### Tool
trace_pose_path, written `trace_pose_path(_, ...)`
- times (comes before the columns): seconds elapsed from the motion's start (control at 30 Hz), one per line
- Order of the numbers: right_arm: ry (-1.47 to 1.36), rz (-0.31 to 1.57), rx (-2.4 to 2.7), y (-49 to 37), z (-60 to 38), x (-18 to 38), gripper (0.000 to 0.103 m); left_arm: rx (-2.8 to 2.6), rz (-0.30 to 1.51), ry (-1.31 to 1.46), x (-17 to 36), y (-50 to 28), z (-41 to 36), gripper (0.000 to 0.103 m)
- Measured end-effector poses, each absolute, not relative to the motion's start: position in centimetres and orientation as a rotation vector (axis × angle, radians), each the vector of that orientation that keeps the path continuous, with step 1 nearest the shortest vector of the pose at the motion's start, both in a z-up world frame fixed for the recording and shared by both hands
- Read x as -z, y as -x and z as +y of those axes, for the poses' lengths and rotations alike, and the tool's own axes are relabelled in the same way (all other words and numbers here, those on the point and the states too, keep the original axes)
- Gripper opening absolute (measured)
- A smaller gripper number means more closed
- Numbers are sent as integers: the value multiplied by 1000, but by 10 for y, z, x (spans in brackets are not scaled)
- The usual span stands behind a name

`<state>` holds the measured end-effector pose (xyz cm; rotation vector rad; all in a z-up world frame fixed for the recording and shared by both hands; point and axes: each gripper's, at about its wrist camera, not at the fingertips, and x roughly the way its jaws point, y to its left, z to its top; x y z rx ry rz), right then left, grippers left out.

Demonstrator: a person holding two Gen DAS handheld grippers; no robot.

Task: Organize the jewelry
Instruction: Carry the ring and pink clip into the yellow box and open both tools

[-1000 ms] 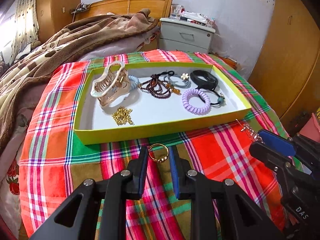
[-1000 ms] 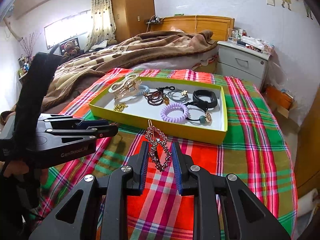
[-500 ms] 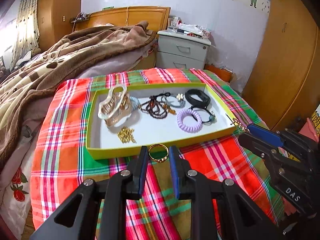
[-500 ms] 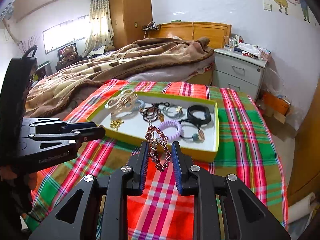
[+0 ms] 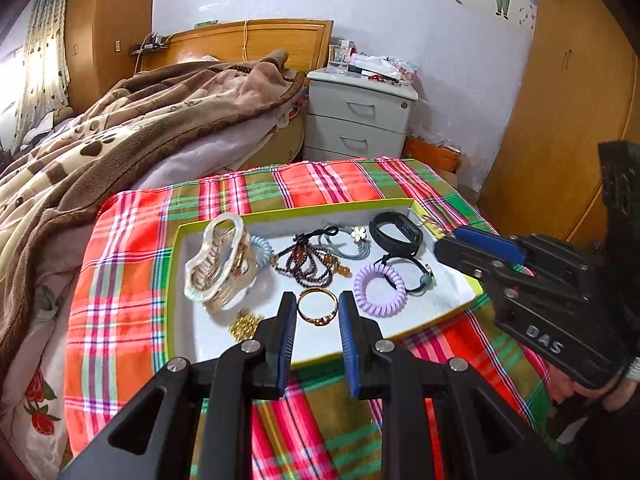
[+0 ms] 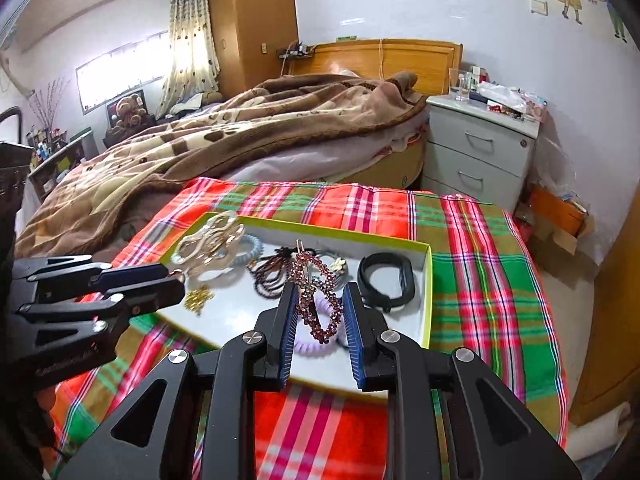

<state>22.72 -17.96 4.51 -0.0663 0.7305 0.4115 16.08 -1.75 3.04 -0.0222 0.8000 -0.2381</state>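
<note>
My left gripper is shut on a gold ring, which hangs above the front part of the yellow-green tray. My right gripper is shut on a sparkly purple beaded hair clip, held upright over the tray. In the tray lie a pearly hair claw, a dark bead bracelet, a purple coil hair tie, a black band and a small gold chain. Each gripper shows in the other's view: the right gripper and the left gripper.
The tray rests on a red and green plaid cloth. A bed with a brown blanket lies behind on the left. A grey nightstand and a wooden wardrobe stand behind on the right.
Both grippers have risen and moved forward from the cloth in front of the tray to above its inside. Each still holds its piece, the ring and the hair clip.
</note>
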Motion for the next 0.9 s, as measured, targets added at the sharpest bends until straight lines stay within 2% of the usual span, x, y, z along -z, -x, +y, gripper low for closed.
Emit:
trace_pose_path(0.4,116,849,-445,-284,-164,-7,24,240,885,39,5,-203,-28,22)
trace_pose_path(0.9,168,897,-438,-299,-158,12,24,222,944,38,28,-216,-31,23)
